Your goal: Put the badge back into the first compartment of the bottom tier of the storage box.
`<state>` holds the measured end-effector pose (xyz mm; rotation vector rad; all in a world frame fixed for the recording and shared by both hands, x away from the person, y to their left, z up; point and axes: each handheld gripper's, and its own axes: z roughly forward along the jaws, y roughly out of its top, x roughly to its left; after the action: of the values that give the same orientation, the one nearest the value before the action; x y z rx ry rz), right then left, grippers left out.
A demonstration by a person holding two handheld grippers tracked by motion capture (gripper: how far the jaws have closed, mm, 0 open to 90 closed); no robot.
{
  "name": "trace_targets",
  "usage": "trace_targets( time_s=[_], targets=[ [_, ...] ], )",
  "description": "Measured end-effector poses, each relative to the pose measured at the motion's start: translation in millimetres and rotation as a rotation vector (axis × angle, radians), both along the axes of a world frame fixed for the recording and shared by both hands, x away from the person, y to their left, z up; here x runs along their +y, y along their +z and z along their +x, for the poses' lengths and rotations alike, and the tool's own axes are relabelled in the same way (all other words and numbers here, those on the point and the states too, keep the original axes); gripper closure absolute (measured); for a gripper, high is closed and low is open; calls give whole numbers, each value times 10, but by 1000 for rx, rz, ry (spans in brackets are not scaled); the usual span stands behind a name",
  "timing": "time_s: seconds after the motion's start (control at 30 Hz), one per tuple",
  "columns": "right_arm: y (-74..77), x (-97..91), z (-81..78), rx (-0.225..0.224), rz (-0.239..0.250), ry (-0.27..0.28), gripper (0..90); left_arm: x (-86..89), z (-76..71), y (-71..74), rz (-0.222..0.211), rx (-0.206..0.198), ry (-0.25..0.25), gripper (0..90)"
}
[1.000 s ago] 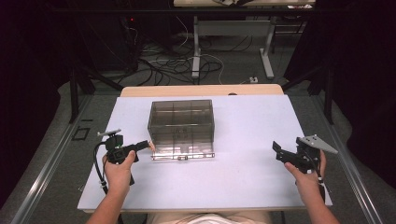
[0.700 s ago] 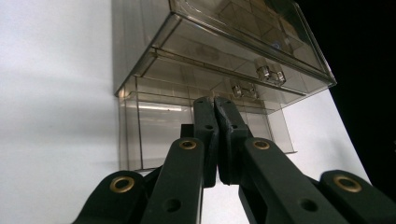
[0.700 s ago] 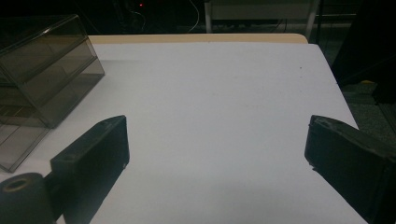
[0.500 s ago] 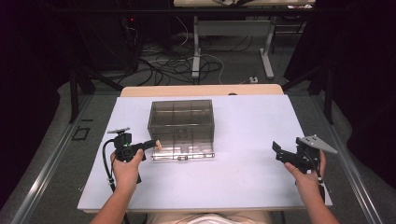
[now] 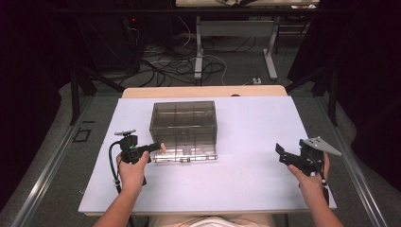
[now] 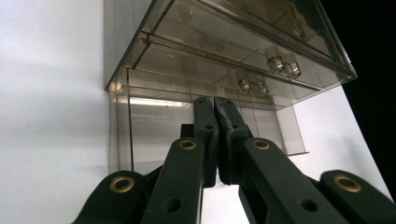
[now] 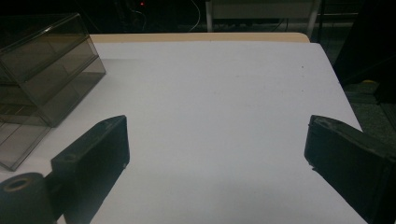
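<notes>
Both forearms come in low over the table (image 5: pixel 246 179). The left hand (image 5: pixel 131 171) levels the left gripper (image 5: pixel 157 147) at the box (image 5: pixel 184 124), jaws pressed together, tips at its pulled-out bottom drawer (image 5: pixel 187 153) (contact unclear). The right gripper (image 5: pixel 283 154) hovers well apart, jaws wide, empty. The box sits mid-table, left of centre.

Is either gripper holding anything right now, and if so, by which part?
Nothing is held. The left gripper is shut and empty, its tips at the pulled-out bottom drawer of the clear drawer box. The right gripper is open over bare table.
</notes>
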<state>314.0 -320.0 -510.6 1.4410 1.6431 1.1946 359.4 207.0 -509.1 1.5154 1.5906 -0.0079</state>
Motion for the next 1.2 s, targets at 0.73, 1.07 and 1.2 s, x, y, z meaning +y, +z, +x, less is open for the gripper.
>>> trace_targets(
  time_s=[0.73, 1.07, 1.2],
  targets=[
    [10, -2, -6, 15, -8, 6, 65, -70, 32, -147, 24, 16, -2, 885],
    [9, -3, -2, 7, -11, 14, 65, -98, 46, -201, 45, 25, -14, 884],
    [9, -8, -1, 9, -16, 17, 65, -109, 45, -207, 44, 26, -14, 884]
  ],
)
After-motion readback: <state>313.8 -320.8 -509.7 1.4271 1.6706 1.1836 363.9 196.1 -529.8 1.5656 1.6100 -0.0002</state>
